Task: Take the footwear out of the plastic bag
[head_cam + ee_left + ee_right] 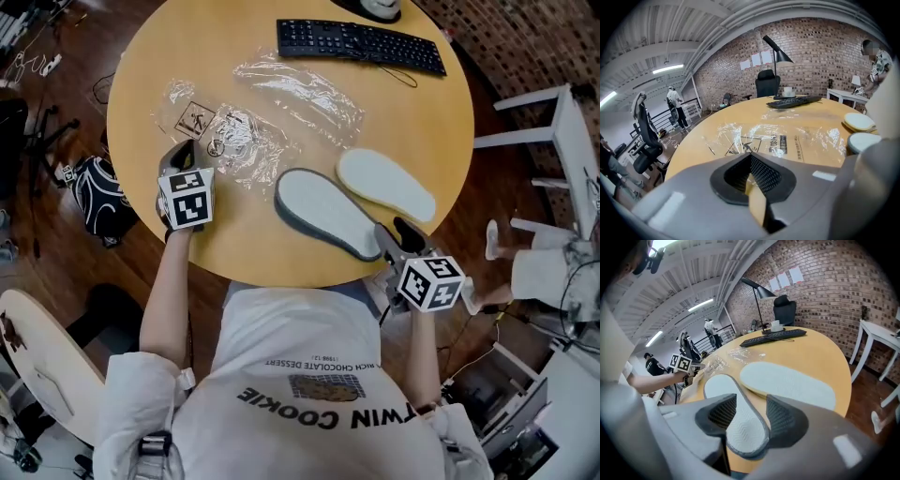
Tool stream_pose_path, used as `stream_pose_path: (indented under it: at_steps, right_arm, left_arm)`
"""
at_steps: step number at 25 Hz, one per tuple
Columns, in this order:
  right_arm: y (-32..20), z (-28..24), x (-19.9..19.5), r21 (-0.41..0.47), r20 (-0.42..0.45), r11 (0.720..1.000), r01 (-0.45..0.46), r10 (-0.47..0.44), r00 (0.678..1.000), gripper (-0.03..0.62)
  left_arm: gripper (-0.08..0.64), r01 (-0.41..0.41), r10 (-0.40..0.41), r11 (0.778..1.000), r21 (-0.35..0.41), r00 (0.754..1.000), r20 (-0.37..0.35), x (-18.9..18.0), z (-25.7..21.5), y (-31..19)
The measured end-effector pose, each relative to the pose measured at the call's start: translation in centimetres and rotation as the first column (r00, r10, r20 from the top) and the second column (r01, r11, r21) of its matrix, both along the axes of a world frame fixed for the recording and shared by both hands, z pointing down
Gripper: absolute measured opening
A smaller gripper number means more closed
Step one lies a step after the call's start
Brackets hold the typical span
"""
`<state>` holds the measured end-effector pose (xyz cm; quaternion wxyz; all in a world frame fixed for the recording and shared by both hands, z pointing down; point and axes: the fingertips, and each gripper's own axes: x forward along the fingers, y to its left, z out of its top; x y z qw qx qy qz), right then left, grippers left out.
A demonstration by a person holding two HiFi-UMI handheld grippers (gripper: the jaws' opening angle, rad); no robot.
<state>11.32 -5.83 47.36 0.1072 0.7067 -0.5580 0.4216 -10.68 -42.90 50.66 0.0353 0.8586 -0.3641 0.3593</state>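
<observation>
Currently, grey-edged slipper (326, 214) and cream slipper (386, 185) sole-up on my bench (441, 122), empty plastic bags (230, 136) beyond, right gripper (398, 234) spread wide at grey-edged slipper's end, left gripper (178, 155) closed, empty.

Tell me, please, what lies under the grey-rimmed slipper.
Only the table shows around the grey-rimmed slipper, which lies sole up; its upper and anything beneath are covered.

A round wooden desk (187, 56) stands on a dark plank floor (94, 37). At the desk's 3 o'clock is a white side table (534, 97). Past its 12 o'clock edge, a black lamp (782, 56) and a black office chair (767, 84) rise before a brick wall (820, 51) with pale sheets (756, 60) pinned up. Strip lights (668, 69) glow at 10 o'clock under a white ribbed ceiling (651, 33).
</observation>
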Motion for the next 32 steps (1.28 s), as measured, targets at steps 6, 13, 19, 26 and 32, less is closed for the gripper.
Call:
stream_pose_path:
  at_steps: [6,13,19,26,32]
  right_arm:
    - [-2.2,-1.0,1.4,0.09,-0.025,0.985,0.148,-0.147,0.989,0.189]
    - [0.7,-2.1,4.2,0.221,-0.02,0.928,0.301,-0.304,0.952,0.189]
    - [4.1,-4.6,4.6,0.295,-0.096,0.846,0.444,-0.436,0.895,0.189]
    - [7.9,-5.2,2.0,0.291,-0.125,0.765,0.574,-0.565,0.816,0.186]
    - [10.7,-3.3,-1.0,0.264,-0.095,0.719,0.643,-0.644,0.759,0.178]
  left_arm:
    - [0.005,0.065,-0.066,0.998,-0.009,0.991,-0.116,1.1,-4.2,5.8]
    - [0.005,0.156,-0.156,0.987,-0.021,0.953,-0.261,5.4,-8.6,17.7]
    - [0.005,0.194,-0.197,0.98,-0.042,0.928,-0.317,8.9,-11.0,28.1]
    - [0.005,0.281,-0.271,0.96,-0.003,0.92,-0.283,5.9,-13.4,34.5]
    - [0.005,0.352,-0.352,0.935,-0.052,0.894,-0.278,2.6,-12.9,39.0]
